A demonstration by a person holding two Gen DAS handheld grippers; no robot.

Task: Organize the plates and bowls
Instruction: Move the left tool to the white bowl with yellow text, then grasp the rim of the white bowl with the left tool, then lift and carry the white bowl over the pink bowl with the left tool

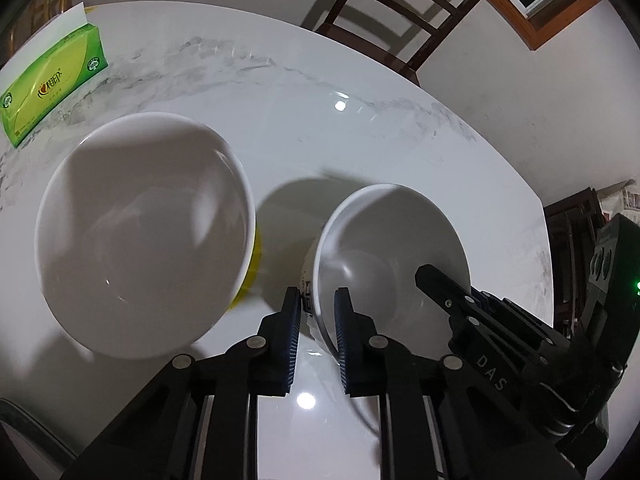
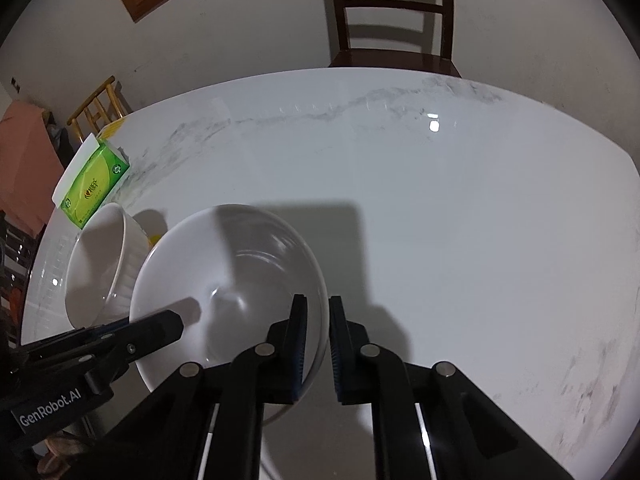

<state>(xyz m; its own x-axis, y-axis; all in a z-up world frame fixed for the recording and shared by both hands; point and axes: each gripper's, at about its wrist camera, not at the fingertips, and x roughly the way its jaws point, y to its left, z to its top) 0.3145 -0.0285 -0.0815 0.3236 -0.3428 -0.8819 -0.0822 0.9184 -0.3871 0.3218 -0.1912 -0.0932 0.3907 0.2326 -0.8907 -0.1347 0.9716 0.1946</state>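
A small white bowl (image 1: 384,248) stands on the white marble table (image 1: 320,140). My left gripper (image 1: 318,294) is shut on its near-left rim, one pad outside the wall and one inside. In the right wrist view the same bowl (image 2: 240,272) has my right gripper (image 2: 318,304) shut on its right rim. Each gripper shows in the other's view: the right gripper (image 1: 428,276) reaches over the bowl's right side, and the left gripper (image 2: 176,322) comes in from the lower left. A larger white bowl (image 1: 144,236) with a yellow outside sits just left of the small one, also visible as the ribbed bowl (image 2: 100,268).
A green tissue pack (image 1: 52,88) lies at the table's far left corner, behind the larger bowl; it shows too in the right wrist view (image 2: 94,184). A dark wooden chair (image 2: 394,12) stands at the table's far edge. The marble table (image 2: 440,220) stretches bare to the right.
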